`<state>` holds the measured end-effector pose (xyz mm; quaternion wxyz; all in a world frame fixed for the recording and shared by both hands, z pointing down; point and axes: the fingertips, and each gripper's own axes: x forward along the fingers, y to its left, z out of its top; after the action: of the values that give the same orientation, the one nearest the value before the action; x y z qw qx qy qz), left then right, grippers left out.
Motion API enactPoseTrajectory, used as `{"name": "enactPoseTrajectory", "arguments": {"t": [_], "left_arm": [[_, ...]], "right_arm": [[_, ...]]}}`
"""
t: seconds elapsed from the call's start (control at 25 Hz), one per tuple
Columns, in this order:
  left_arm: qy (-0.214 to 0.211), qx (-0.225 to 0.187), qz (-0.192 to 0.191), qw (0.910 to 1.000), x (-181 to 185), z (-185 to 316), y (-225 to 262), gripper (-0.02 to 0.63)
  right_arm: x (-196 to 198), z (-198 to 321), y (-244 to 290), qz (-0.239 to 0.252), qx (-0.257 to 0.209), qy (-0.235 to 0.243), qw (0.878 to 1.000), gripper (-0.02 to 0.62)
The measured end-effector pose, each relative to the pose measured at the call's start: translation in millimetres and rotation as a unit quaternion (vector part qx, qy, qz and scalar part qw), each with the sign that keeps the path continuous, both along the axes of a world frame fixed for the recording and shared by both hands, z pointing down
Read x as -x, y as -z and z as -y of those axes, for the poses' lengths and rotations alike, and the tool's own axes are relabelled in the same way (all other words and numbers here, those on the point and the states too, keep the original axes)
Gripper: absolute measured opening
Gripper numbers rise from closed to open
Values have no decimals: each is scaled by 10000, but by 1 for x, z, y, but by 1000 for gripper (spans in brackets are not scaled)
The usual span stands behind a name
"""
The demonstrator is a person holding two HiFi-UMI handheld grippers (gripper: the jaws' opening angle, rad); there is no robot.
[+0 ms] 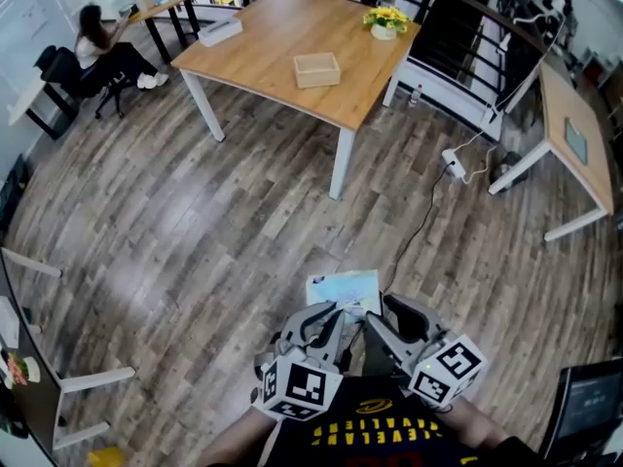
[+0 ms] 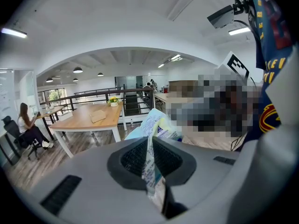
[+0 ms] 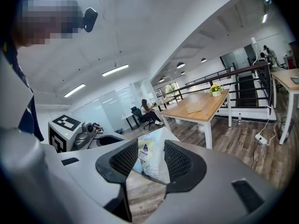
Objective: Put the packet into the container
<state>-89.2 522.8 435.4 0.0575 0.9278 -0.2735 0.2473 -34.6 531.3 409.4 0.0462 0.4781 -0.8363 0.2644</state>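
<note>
While the packet point(image 1: 343, 290) hangs out in front of me over the floor, the head view shows how much is left to go wrong. The container point(image 1: 316, 69) sits well apart from it, up on the bench point(image 1: 263, 27), with open floor between. Both grippers are close to my body, the left gripper point(image 1: 324, 321) and right gripper point(image 1: 392, 317) side by side under the packet. A cable point(image 1: 428, 212) trails across the floor to the right of the bench leg, so I judge a walk-up on that side could snag a foot. Flowers point(image 1: 386, 19) stand at the far corner, near enough that a careless reach past the container could knock them.

From the left gripper view, the jaws are nearly together and pinch only a thin edge of the packet point(image 2: 156, 125), which stands on edge between the pads. That is my one hold. A quick swing or a wrist roll could let the slick film slide out, and it would drop to the floor.

From the right gripper view, the jaws stand wide, with the packet point(image 3: 150, 148) between them but neither pad pressing on it. So that side gives no support. If I close it carelessly I may crumple the packet or tug it from the left hold. The packet looks floppy, so at the container point(image 3: 194, 107) it could drape over the rim instead of going in.
</note>
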Motion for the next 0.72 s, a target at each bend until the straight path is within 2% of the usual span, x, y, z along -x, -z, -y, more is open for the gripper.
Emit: {"name": "enactPoseTrajectory", "arguments": {"t": [0.32, 0.72], "left_arm": [[189, -148, 202, 9995, -22, 38, -2, 29], [528, -254, 551, 9968, -86, 107, 0, 29]], "right_arm": [[-18, 43, -13, 9, 31, 218, 9998, 166], [-82, 123, -22, -140, 139, 649, 9977, 164]]}}
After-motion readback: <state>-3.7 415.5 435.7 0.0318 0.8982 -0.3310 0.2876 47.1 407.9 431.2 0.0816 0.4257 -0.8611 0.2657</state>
